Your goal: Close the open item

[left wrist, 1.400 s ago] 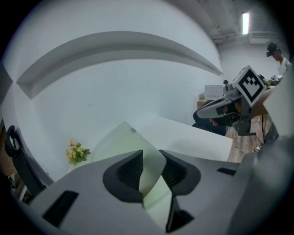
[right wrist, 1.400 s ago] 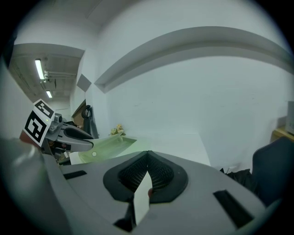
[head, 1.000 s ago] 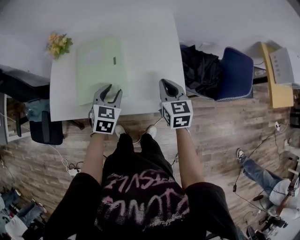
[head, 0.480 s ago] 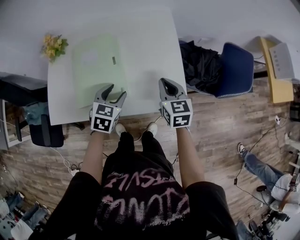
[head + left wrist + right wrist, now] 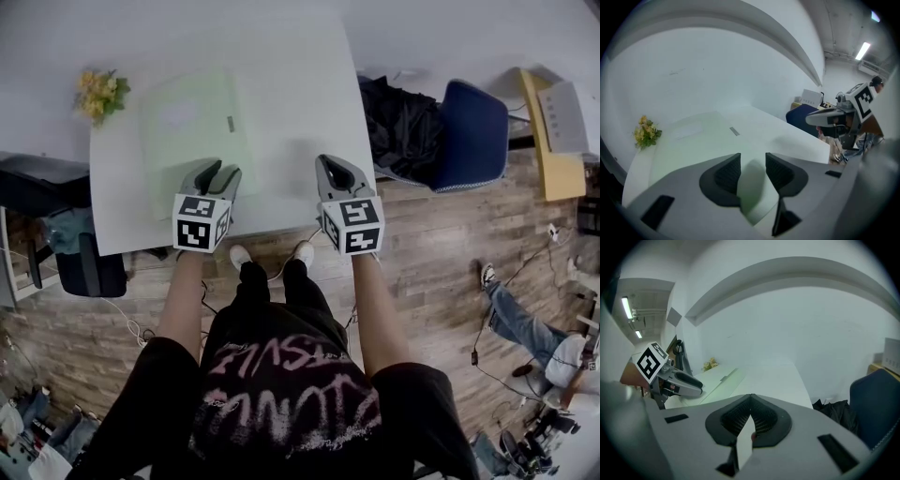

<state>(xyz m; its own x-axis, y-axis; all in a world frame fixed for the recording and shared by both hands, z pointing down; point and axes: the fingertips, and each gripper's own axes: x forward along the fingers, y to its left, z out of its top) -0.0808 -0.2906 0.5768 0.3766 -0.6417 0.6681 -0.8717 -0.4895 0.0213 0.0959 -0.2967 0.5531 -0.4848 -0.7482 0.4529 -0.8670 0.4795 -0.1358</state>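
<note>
Reaches further forward with the left claw (image 5: 220, 171) than a second ago, onto the near edge of the green folder (image 5: 187, 122) lying flat just ahead. Narrows its jaws, green edge between them, not yet pinched. Holds the right claw (image 5: 330, 165) shut, empty. Suggests a grip forming. Shows no readable writing.

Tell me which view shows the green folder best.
Head view: nearly the whole green folder lies flat on the white table, seen from above. The left gripper view shows it foreshortened; the right gripper view catches only a thin strip.
</note>
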